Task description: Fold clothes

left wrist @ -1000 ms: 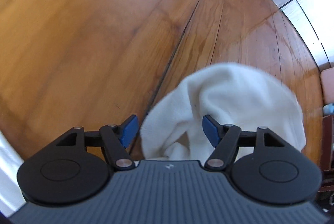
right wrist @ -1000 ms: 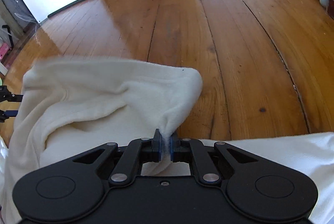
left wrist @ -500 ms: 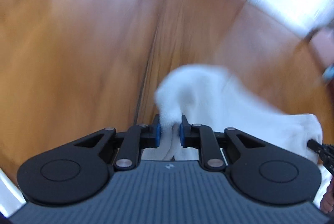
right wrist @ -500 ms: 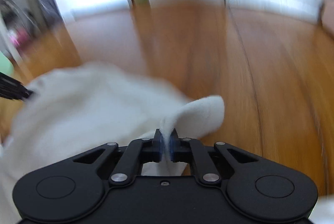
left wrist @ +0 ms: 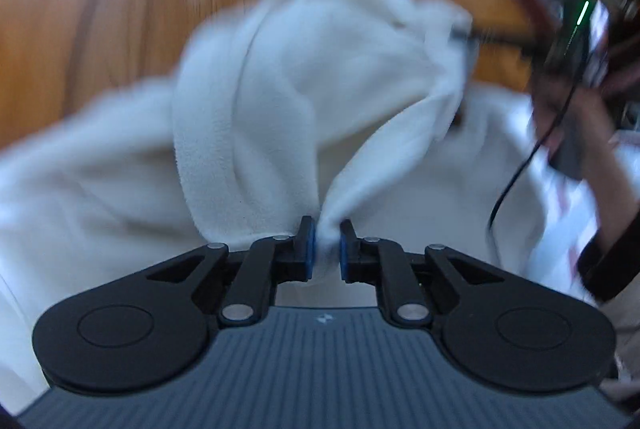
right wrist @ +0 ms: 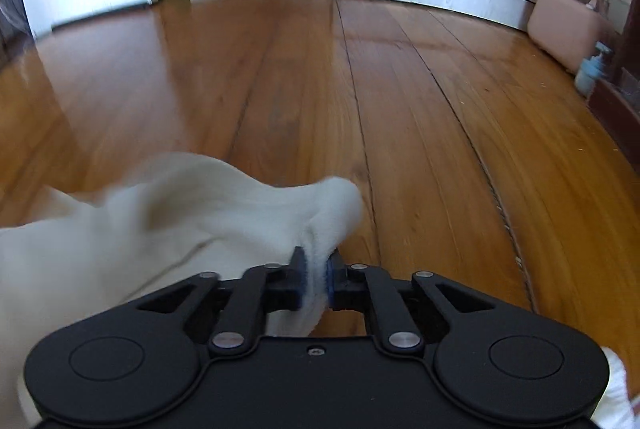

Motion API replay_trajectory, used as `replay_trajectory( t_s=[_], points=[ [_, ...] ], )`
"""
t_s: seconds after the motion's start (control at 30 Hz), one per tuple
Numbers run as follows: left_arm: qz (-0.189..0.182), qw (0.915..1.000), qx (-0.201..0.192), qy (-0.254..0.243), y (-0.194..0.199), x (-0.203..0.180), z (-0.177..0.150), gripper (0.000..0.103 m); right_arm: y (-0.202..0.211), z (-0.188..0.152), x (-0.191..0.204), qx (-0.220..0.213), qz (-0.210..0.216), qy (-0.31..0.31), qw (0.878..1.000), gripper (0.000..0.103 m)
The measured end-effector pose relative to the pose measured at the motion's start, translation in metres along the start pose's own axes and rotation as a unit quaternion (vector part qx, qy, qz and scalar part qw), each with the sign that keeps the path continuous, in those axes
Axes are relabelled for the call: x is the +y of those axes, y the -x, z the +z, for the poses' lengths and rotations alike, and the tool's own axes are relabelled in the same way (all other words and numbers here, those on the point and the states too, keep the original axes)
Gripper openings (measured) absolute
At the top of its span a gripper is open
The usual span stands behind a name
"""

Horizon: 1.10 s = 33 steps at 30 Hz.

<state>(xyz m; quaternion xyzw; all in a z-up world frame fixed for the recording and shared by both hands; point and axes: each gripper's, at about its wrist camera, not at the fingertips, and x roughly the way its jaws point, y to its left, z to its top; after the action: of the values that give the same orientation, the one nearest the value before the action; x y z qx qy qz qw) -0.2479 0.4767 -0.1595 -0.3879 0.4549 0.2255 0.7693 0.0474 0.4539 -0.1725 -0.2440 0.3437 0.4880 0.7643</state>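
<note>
Since a second ago the left gripper (left wrist: pixel 327 244) has gone from gaping wide beside the cloth to pinching a tuck of it, and its view has swung so that the white fleece garment (left wrist: pixel 280 101) fills the middle of the frame, with a sliver of the wooden floor (right wrist: pixel 400 109) above it. In the left wrist view the right gripper's tip (left wrist: pixel 460 31) shows at the upper right, biting another edge; blur makes the exact spot hard to call. Seen from its own camera, the right gripper (right wrist: pixel 316 279) has its jaws nearly closed on a bunched corner, and the cloth trails away to the lower left of that frame.

Both pinches sit between the blue pads, fabric rising out of each gap. My reading is that an edge is being carried over for a fold: keep both grips firm, move the two hands level and together, hold the span between them lightly taut, and lay it down flat before letting go.
</note>
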Motion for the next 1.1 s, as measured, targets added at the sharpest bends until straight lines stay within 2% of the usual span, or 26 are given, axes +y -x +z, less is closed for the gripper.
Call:
replay_trajectory(
  t_s=[0.03,0.07,0.2,0.27,0.33,0.37,0.47,0.53,0.6,0.67,0.7,0.73,0.77,0.8,0.87,0.93,0.97,1.0,1.1],
  points=[
    [0.002,1.0,-0.001,0.0,-0.001,0.0,0.0,0.014,0.003,-0.001,0.0,0.005,-0.016,-0.001,1.0,0.031],
    [0.003,1.0,-0.004,0.001,-0.001,0.0,0.0,0.014,0.008,-0.001,0.0,0.007,-0.027,-0.004,1.0,0.031],
    [-0.006,0.9996,-0.022,0.016,0.008,0.002,0.004,0.02,0.05,-0.002,-0.005,-0.045,0.003,-0.05,0.998,0.035],
    [-0.014,0.999,-0.033,0.026,0.015,0.003,0.007,0.027,0.066,-0.004,-0.002,-0.065,0.091,-0.065,0.992,0.038],
    [-0.021,0.9982,-0.044,0.036,0.021,0.005,0.01,0.039,0.067,-0.004,0.007,-0.041,0.198,-0.057,0.978,0.039],
    [-0.025,0.9976,-0.049,0.041,0.025,0.005,0.011,0.041,0.065,-0.006,0.013,-0.025,0.243,-0.049,0.969,0.039],
    [-0.016,0.9929,-0.09,0.076,0.029,0.01,0.016,0.043,0.055,-0.021,0.035,0.025,0.311,-0.024,0.95,0.039],
    [0.004,0.9891,-0.109,0.099,0.026,0.018,0.017,0.05,0.049,-0.036,0.048,0.061,0.326,-0.012,0.943,0.039],
    [0.023,0.9849,-0.114,0.128,0.016,0.028,0.017,0.051,0.049,-0.052,0.061,0.092,0.342,-0.008,0.935,0.04],
    [0.028,0.9837,-0.105,0.143,0.002,0.038,0.018,0.053,0.045,-0.066,0.065,0.116,0.347,-0.015,0.931,0.041],
    [0.018,0.9841,-0.101,0.145,-0.009,0.039,0.02,0.053,0.043,-0.073,0.066,0.127,0.345,-0.021,0.93,0.041],
    [0.004,0.9851,-0.093,0.145,-0.012,0.043,0.018,0.037,0.041,-0.08,0.067,0.139,0.345,-0.029,0.928,0.041],
    [-0.002,0.9875,-0.079,0.136,-0.022,0.038,0.02,0.009,0.039,-0.087,0.065,0.154,0.35,-0.04,0.923,0.041],
    [0.018,0.9911,-0.091,0.095,-0.017,0.021,0.022,0.003,0.037,-0.091,0.061,0.169,0.356,-0.051,0.918,0.041],
    [0.059,0.9915,-0.116,0.011,-0.006,-0.013,0.026,0.003,0.033,-0.088,0.048,0.195,0.359,-0.07,0.91,0.039],
    [0.101,0.9815,-0.151,-0.061,0.015,-0.041,0.028,0.003,0.042,-0.078,0.023,0.171,0.364,-0.105,0.909,0.042],
    [0.12,0.9752,-0.171,-0.074,0.031,-0.046,0.03,0.003,0.046,-0.072,0.009,0.156,0.361,-0.121,0.912,0.045],
    [0.145,0.9683,-0.187,-0.079,0.049,-0.046,0.031,0.003,0.049,-0.065,-0.005,0.138,0.345,-0.13,0.919,0.051],
    [0.203,0.9468,-0.238,-0.075,0.102,-0.03,0.031,0.003,0.048,-0.043,-0.037,0.099,0.279,-0.127,0.947,0.052]
  ],
)
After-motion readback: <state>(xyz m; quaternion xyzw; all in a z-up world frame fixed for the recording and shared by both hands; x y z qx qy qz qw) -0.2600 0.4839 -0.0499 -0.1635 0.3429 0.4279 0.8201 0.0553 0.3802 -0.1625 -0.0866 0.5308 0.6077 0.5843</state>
